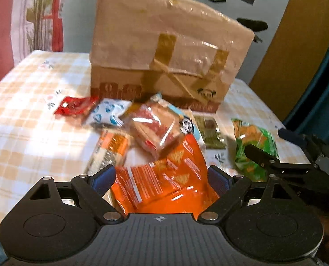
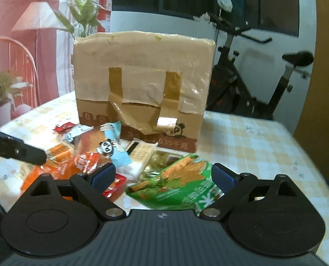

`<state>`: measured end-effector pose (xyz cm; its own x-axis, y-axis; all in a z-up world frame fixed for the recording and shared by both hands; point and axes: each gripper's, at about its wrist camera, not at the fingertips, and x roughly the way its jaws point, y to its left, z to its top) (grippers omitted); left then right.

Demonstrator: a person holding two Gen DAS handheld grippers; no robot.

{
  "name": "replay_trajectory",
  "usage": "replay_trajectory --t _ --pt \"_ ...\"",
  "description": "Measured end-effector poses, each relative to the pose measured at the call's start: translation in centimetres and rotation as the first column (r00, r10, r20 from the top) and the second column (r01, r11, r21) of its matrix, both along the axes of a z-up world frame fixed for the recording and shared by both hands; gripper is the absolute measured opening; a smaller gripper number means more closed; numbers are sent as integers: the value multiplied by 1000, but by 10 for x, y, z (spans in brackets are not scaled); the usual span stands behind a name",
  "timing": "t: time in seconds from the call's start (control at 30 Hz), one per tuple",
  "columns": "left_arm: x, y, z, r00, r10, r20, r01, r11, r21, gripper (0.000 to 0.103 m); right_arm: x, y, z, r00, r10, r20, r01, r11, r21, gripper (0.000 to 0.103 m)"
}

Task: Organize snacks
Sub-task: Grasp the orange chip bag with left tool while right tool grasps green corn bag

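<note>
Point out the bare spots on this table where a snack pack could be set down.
Bare checked tablecloth lies left of the red packet and cardboard box, and right of the green bag toward the table's far edge. Crowded: the snack pile in front of the box, between both open grippers.

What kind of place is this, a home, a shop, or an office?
Most likely a home. A checked tablecloth covers the table, an exercise bike stands behind the taped cardboard box, and potted plants stand by a curtain.
</note>
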<state>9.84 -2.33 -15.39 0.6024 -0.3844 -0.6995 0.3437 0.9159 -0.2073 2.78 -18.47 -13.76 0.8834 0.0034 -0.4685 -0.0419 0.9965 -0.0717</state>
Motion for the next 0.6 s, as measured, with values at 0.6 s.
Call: replay_trajectory --t 0.6 --pt "9 -24 -22 998 -48 -42 50 997 58 99 9 -4 -25 998 -43 -38 41 998 -56 98"
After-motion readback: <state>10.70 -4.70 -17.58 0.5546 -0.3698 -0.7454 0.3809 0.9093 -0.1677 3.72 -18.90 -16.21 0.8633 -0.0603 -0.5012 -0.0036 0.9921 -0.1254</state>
